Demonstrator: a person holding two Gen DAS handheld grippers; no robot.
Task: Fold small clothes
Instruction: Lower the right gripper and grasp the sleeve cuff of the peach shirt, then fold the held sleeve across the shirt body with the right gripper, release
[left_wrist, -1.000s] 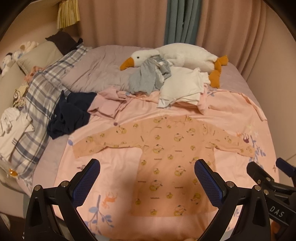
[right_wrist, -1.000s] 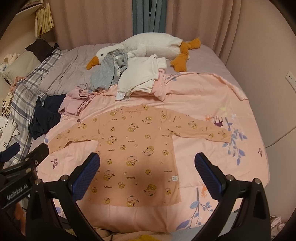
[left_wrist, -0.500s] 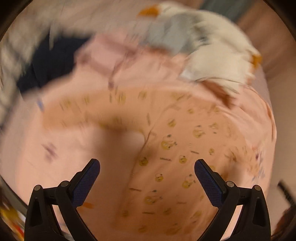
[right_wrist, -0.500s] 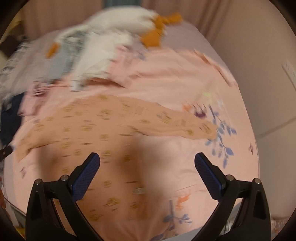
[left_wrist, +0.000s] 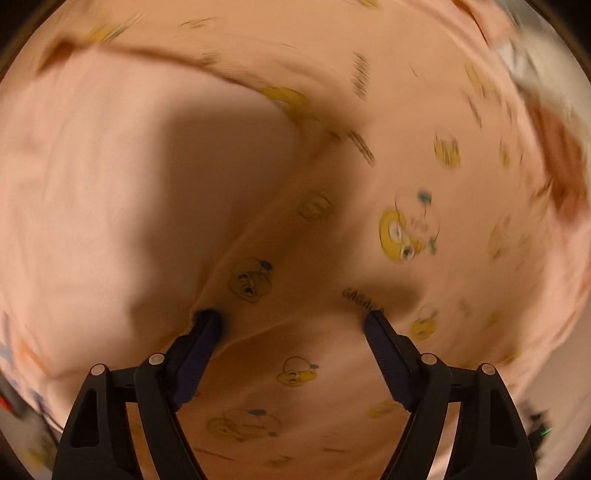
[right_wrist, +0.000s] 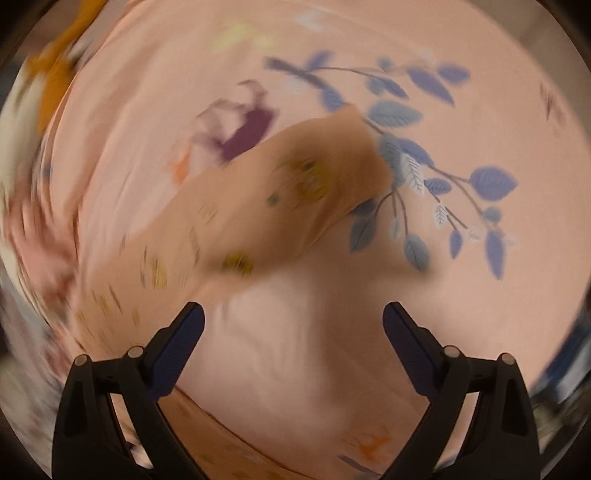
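Observation:
An orange long-sleeved shirt (left_wrist: 369, 206) with yellow cartoon prints lies flat on a pink bedsheet (left_wrist: 92, 184). My left gripper (left_wrist: 291, 319) is open and low over the shirt's left side seam below the armpit; its left finger (left_wrist: 207, 325) touches the shirt's edge. In the right wrist view the shirt's right sleeve (right_wrist: 280, 199) stretches to its cuff. My right gripper (right_wrist: 291, 321) is open just in front of that sleeve, over the sheet (right_wrist: 295, 350). Both views are blurred by motion.
The sheet has blue leaf prints (right_wrist: 424, 173) and a purple animal print (right_wrist: 247, 133) by the cuff. White and orange blurs of a plush goose (right_wrist: 44, 81) and clothes (left_wrist: 546, 85) sit at the far edges.
Both grippers have dropped from a high view over the bed to just above the shirt. The left went to the left side seam, the right to the right sleeve. Both stay open.

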